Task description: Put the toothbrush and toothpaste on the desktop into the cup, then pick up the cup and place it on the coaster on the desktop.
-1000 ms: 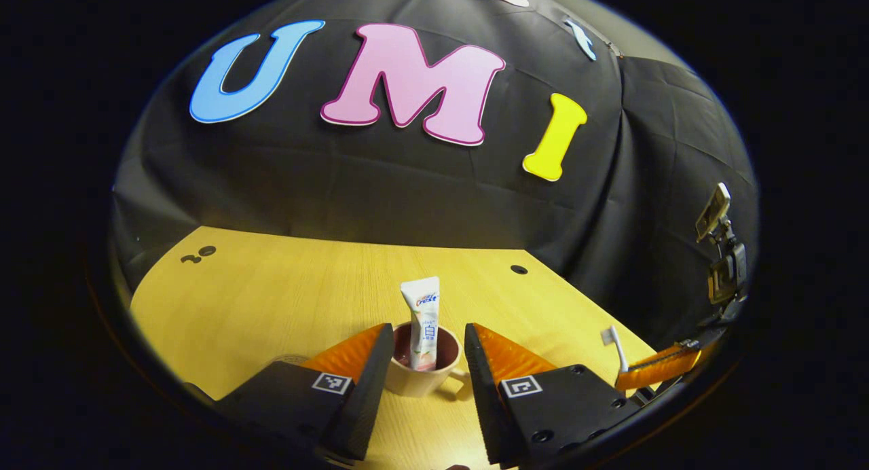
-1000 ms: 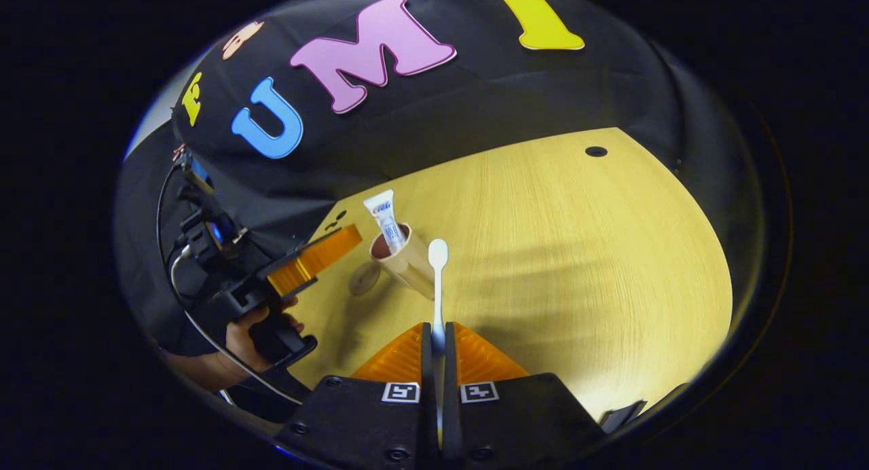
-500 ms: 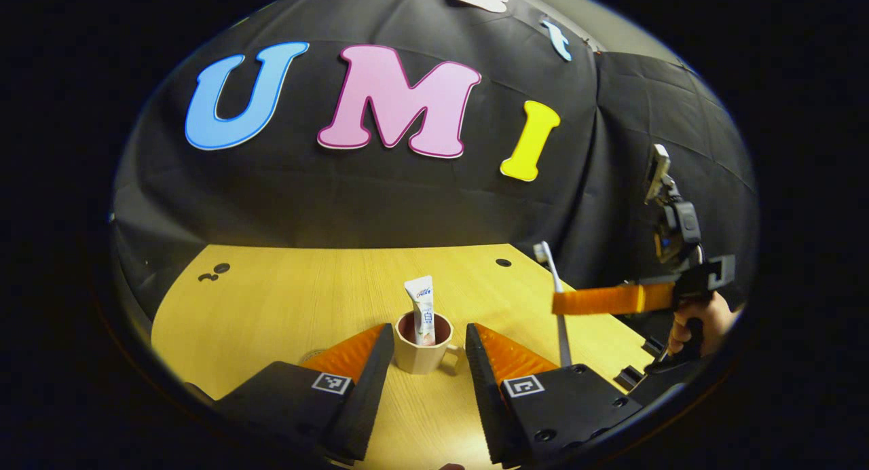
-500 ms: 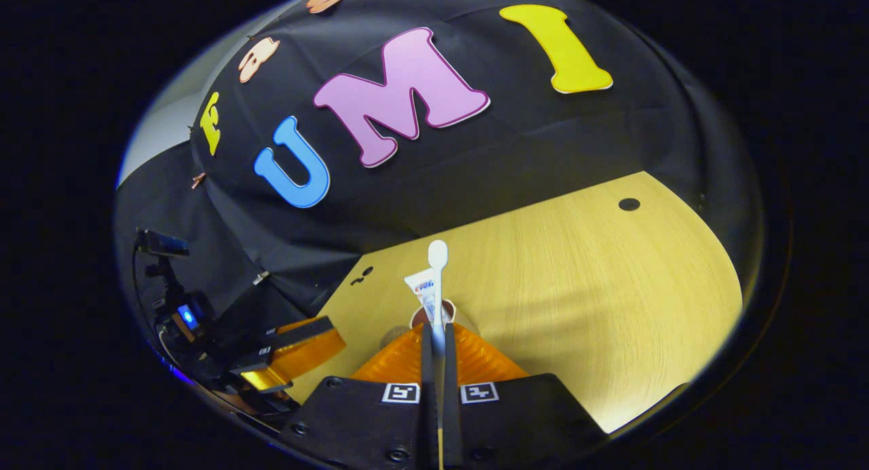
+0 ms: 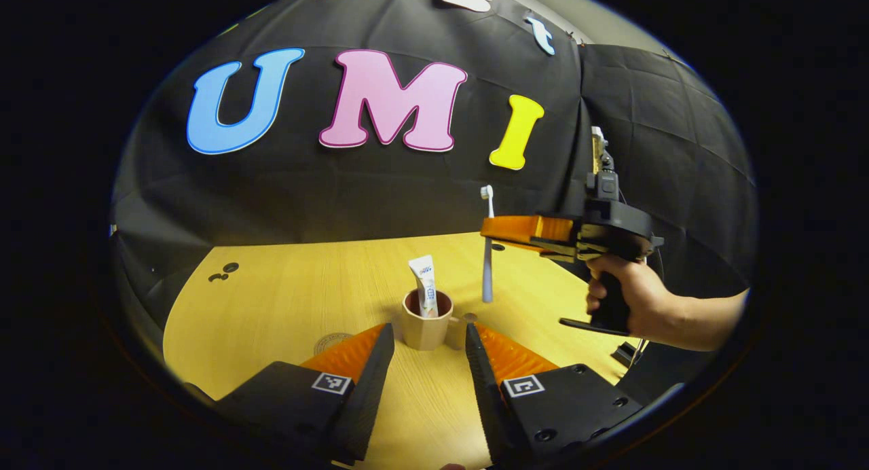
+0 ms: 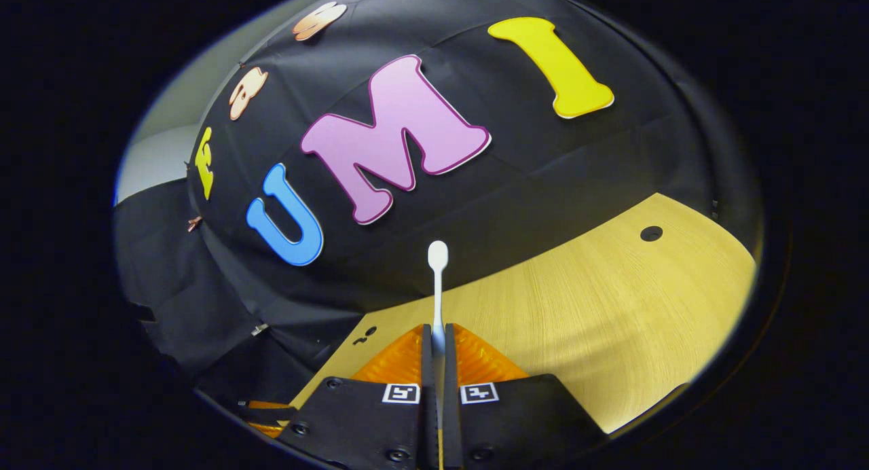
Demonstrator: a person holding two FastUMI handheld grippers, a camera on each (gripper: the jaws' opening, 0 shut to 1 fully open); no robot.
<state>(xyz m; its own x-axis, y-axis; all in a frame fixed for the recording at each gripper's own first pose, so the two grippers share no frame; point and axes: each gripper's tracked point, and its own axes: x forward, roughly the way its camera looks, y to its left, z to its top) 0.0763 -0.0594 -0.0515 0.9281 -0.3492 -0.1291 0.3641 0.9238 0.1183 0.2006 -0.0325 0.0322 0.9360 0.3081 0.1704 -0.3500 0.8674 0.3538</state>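
A beige cup (image 5: 424, 327) stands on the wooden table (image 5: 285, 300) with the toothpaste tube (image 5: 426, 292) upright inside it. My left gripper (image 5: 424, 388) is open, its fingers on either side of the cup but a little nearer than it, not touching. A round coaster (image 5: 331, 341) lies left of the cup, partly hidden by my left finger. My right gripper (image 5: 502, 229) hangs above and to the right of the cup, shut on the white toothbrush (image 5: 487, 266), which stands vertical, bristles up. In the right gripper view the toothbrush (image 6: 438, 280) sticks out from the shut gripper (image 6: 438, 341).
A hand (image 5: 631, 300) holds the right gripper's handle at the right. The table (image 6: 611, 307) has small dark holes, one (image 6: 651, 233) near the far edge and a pair (image 5: 220, 274) at the far left. Black cloth walls close the back and sides.
My right gripper has risen and swung left toward the cup with the toothbrush, now held upright. My left gripper has drawn back from the cup, still open.
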